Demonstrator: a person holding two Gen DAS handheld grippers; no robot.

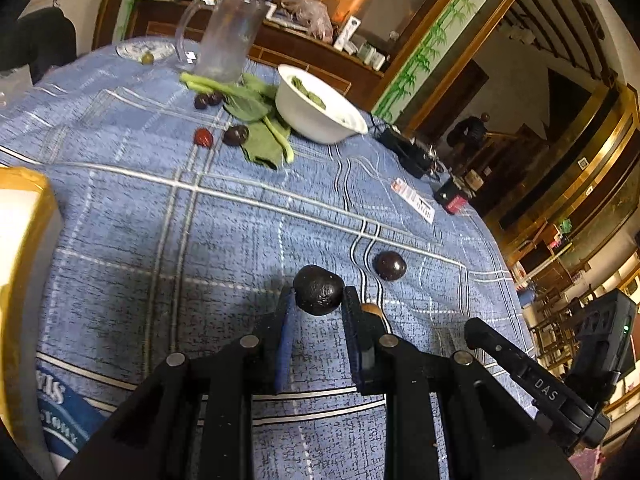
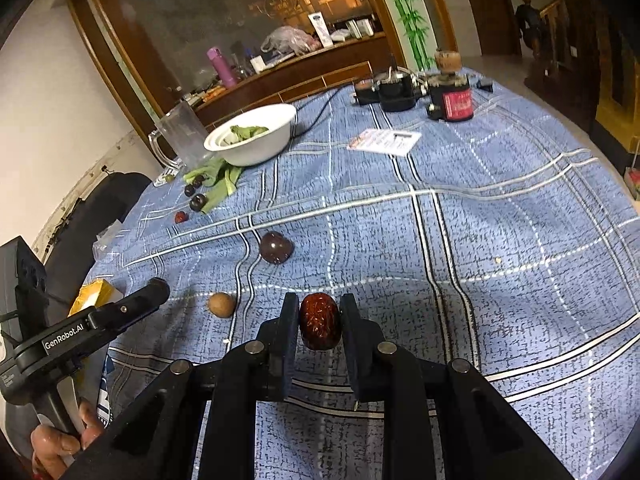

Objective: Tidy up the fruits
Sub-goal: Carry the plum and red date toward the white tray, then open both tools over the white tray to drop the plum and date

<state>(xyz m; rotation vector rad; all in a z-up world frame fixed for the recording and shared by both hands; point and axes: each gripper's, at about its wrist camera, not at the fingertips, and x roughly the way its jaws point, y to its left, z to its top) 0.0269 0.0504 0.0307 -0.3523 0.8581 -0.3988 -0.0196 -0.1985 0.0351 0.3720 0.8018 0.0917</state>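
left gripper (image 1: 318, 296): jaws clamped on a wrinkly black round fruit (image 1: 318, 290), can't say what kind. It hangs above the blue plaid cloth of the surface (image 1: 240, 232), its shadow beneath it.

right gripper (image 2: 319, 322): jaws closed on a glossy red jujube (image 2: 319, 326), pads pressing both sides, also clear of the cloth.

only the left view shows: a small plate (image 1: 138, 50) at the far edge with a greenish olive-looking fruit (image 1: 147, 57) on it, and a yellow-and-white box (image 1: 24, 232) crowding the left edge. The right gripper pokes in at lower right.

only the right view shows: the tan round fruit (image 2: 221, 305) in full, lying on the cloth just left of the jaws (the left view gets only a sliver behind a finger). Also the hand (image 2: 60, 444) wrapped round the left gripper's handle, bottom left.

both views: a dark purple plum-ish fruit (image 1: 390, 266) alone mid-cloth, near both grippers. Farther off, a white bowl (image 1: 320, 120) with greens inside, leafy greens (image 1: 260, 120) spread beside it, a clear plastic jug (image 1: 228, 36) behind, and a few dark fruits plus a small red jujube (image 1: 203, 137) scattered by the leaves.

far corner: black gadgets with a red-labelled one (image 2: 450, 96) and a printed card (image 2: 384, 140), well apart from the fruit.
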